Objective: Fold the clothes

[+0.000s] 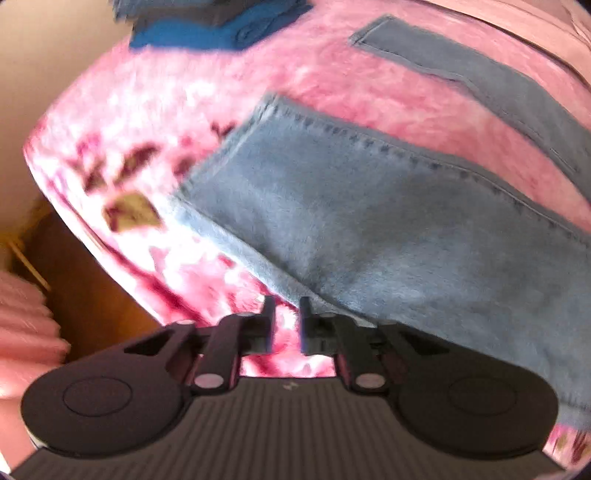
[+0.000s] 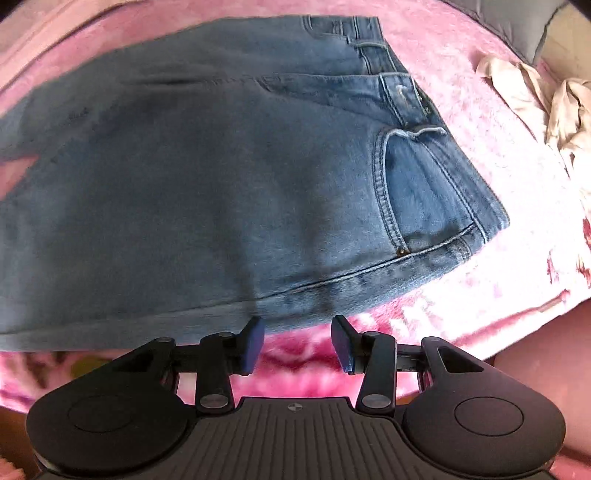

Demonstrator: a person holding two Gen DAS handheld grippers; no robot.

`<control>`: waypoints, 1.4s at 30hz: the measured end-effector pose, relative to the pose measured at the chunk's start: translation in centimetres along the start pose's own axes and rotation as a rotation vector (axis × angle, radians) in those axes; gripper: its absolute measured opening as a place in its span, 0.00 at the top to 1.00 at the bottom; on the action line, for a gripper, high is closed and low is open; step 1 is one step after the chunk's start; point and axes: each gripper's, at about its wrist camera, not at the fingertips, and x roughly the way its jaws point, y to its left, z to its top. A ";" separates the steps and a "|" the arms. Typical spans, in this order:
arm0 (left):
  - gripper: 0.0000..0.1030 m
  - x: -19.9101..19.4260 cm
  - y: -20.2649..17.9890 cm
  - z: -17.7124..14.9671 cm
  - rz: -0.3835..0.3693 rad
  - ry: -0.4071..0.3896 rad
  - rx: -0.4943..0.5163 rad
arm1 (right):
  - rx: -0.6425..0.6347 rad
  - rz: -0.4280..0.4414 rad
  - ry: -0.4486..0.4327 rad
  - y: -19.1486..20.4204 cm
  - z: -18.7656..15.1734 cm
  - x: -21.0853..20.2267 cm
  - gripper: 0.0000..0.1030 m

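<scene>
A pair of blue jeans (image 1: 369, 229) lies flat on a fuzzy pink blanket (image 1: 155, 110), its two legs spread apart with a hem pointing up-left. My left gripper (image 1: 286, 321) hovers just off the near leg's lower edge, its jaws a narrow gap apart with only blanket showing between them. In the right wrist view the jeans' waist end (image 2: 229, 177) with a pocket (image 2: 417, 184) and waistband fills the frame. My right gripper (image 2: 297, 343) stands open just below the denim's near edge, with nothing between its blue pads (image 2: 253, 343).
Folded blue clothing (image 1: 221, 29) lies at the top of the left wrist view. A crumpled beige garment (image 2: 546, 107) sits on the blanket at the right. The bed's edge drops off at the left, beside a wooden surface (image 1: 85, 291) and a pink pile (image 1: 22, 325).
</scene>
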 end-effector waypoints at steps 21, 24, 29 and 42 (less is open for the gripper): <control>0.72 -27.3 -18.6 -12.0 -0.275 -0.124 0.187 | -0.105 0.176 -0.129 -4.4 -4.0 -16.8 0.32; 0.68 -30.7 -19.5 -14.0 -0.300 -0.164 0.196 | -0.111 0.152 -0.176 -6.6 -5.8 -19.6 0.32; 0.65 -35.9 -19.8 -16.3 -0.316 -0.237 0.193 | -0.180 0.149 -0.227 -7.4 -7.5 -23.4 0.31; 0.53 -42.1 -17.7 -21.5 -0.243 -0.342 0.207 | -0.275 0.198 -0.259 -7.4 -12.6 -27.4 0.31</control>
